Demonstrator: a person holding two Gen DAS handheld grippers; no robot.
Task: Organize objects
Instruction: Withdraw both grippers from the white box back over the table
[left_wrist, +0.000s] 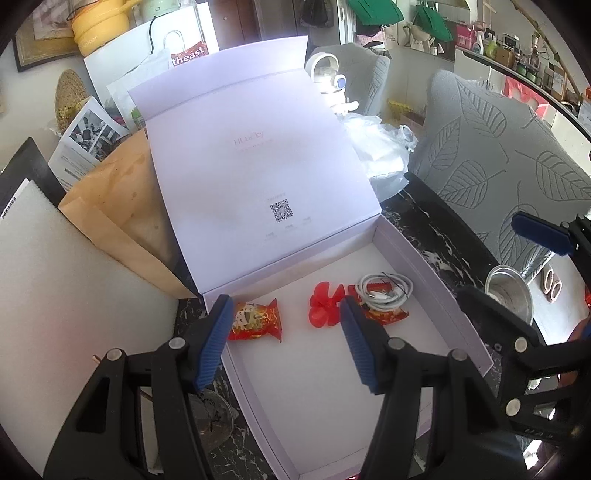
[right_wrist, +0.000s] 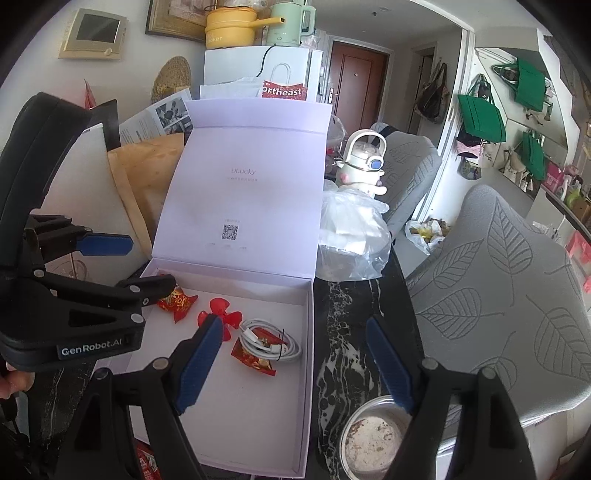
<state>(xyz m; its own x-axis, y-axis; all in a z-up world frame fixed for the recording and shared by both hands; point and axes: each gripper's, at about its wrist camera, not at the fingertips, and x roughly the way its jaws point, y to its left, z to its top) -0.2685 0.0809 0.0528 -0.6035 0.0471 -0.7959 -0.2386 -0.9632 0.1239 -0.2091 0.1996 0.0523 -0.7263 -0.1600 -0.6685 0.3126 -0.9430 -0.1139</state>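
An open white box (left_wrist: 332, 387) (right_wrist: 251, 406) lies on the dark marble table with its lid (left_wrist: 258, 166) standing up at the back. Inside lie a red snack packet (left_wrist: 255, 319) (right_wrist: 177, 301), a red plastic flower (left_wrist: 325, 304) (right_wrist: 219, 314), and a coiled white cable (left_wrist: 384, 291) (right_wrist: 269, 341) resting on a second red packet (left_wrist: 386, 315) (right_wrist: 255, 360). My left gripper (left_wrist: 286, 341) (right_wrist: 125, 264) hovers open above the box's left part, holding nothing. My right gripper (right_wrist: 295, 365) (left_wrist: 517, 273) hangs open over the box's right wall, also holding nothing.
A metal bowl (right_wrist: 373, 439) (left_wrist: 509, 295) sits on the table right of the box. A grey leaf-patterned chair (right_wrist: 498, 295) stands beyond it. A plastic bag (right_wrist: 351, 236) is behind the box on the right. A brown paper bag (left_wrist: 122, 221) and a white foam sheet (left_wrist: 55, 295) are on the left.
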